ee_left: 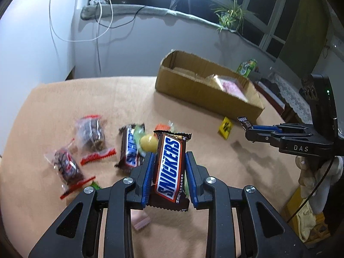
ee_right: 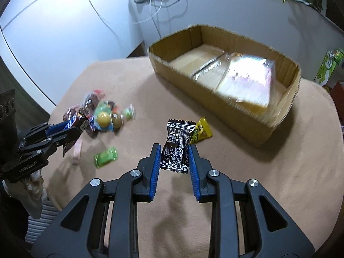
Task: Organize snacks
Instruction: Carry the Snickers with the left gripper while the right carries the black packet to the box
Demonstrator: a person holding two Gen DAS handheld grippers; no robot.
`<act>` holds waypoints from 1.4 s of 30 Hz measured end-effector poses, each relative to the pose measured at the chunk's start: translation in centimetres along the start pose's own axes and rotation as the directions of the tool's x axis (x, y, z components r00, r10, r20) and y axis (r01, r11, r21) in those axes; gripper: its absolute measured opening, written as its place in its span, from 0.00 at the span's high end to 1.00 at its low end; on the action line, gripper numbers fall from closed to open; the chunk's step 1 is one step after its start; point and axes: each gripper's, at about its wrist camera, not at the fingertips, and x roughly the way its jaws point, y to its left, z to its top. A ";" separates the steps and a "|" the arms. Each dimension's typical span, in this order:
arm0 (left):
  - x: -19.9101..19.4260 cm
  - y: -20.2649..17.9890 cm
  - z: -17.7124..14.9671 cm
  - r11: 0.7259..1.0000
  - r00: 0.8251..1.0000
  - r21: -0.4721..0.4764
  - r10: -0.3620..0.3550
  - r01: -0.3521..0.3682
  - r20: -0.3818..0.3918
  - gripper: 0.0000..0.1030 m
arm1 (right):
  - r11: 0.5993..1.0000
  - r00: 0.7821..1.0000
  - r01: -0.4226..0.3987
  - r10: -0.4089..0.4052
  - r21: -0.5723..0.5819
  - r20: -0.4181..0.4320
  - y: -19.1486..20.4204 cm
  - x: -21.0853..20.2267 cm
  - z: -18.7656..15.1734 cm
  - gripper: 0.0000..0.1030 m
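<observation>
My left gripper (ee_left: 169,157) is shut on a Snickers bar (ee_left: 169,167) and holds it above the tan table. It also shows in the right wrist view (ee_right: 73,126) at the left. My right gripper (ee_right: 174,150) is shut on a small black candy packet (ee_right: 177,148), held above the table; it shows in the left wrist view (ee_left: 247,126) at the right. A cardboard box (ee_right: 247,116) stands at the back right with a clear bag of snacks (ee_right: 247,79) inside. A yellow candy (ee_right: 201,132) lies just before the box.
A pile of snacks lies on the left of the table: a second Snickers bar (ee_left: 129,146), two clear red-edged packets (ee_left: 92,137), a yellow ball candy (ee_left: 148,143), a green candy (ee_right: 106,157), a pink candy (ee_left: 140,221). A green carton (ee_right: 329,66) stands behind the box.
</observation>
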 end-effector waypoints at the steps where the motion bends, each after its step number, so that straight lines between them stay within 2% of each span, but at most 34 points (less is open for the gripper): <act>1: 0.0 -0.1 0.5 1.000 1.000 -0.001 -0.004 0.004 0.009 0.73 | 1.000 1.000 0.001 -0.001 0.002 0.008 -0.1 -0.2 0.3 0.74; 8: 0.7 -1.2 3.3 1.000 0.999 0.016 -0.027 0.026 0.043 0.74 | 1.000 0.998 0.020 -0.021 0.020 0.066 -1.7 -1.7 3.1 0.74; 16: 3.1 -3.0 7.7 0.998 0.994 0.014 -0.055 0.054 0.092 0.74 | 0.997 0.995 0.032 -0.039 0.072 0.095 -4.6 -1.8 5.9 0.74; 23: 6.0 -5.3 10.8 0.997 0.994 0.058 -0.058 0.053 0.089 0.74 | 0.995 0.993 0.052 -0.060 0.080 0.102 -6.1 -1.1 8.1 0.74; 35: 10.4 -6.4 13.1 0.998 0.998 0.061 -0.029 0.026 0.054 0.74 | 0.992 0.995 0.058 -0.066 0.112 0.070 -8.1 2.2 11.5 0.74; 42: 11.9 -6.0 13.9 0.999 0.999 0.051 -0.002 0.000 0.045 0.74 | 0.992 0.996 0.073 -0.078 0.108 0.043 -8.4 4.2 12.4 0.74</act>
